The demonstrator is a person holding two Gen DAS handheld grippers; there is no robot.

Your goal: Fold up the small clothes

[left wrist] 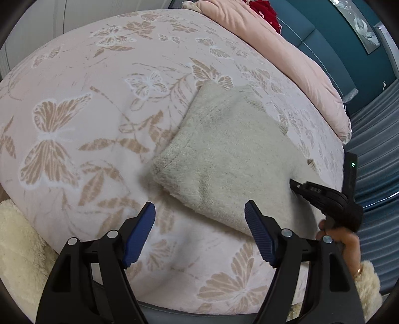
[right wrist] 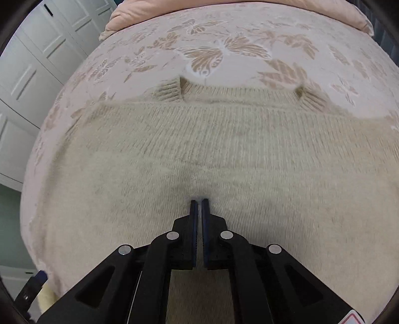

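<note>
A cream knitted sweater [left wrist: 224, 159] lies folded on the pink butterfly-print bedspread [left wrist: 87, 112]. My left gripper [left wrist: 199, 234] is open and empty, its blue pads just short of the sweater's near edge. My right gripper [left wrist: 296, 187] shows at the sweater's right edge, pressed against the fabric. In the right wrist view the sweater [right wrist: 199, 149] fills the frame, two ribbed cuffs [right wrist: 169, 91] at its far edge. My right gripper [right wrist: 199, 203] is shut, tips touching the knit; I cannot tell whether fabric is pinched between them.
A pink duvet [left wrist: 286, 57] is bunched along the far side of the bed, with something red [left wrist: 266, 12] behind it. A fluffy cream item [left wrist: 17, 249] lies at the near left. White cupboard doors [right wrist: 37, 62] stand to the left of the bed.
</note>
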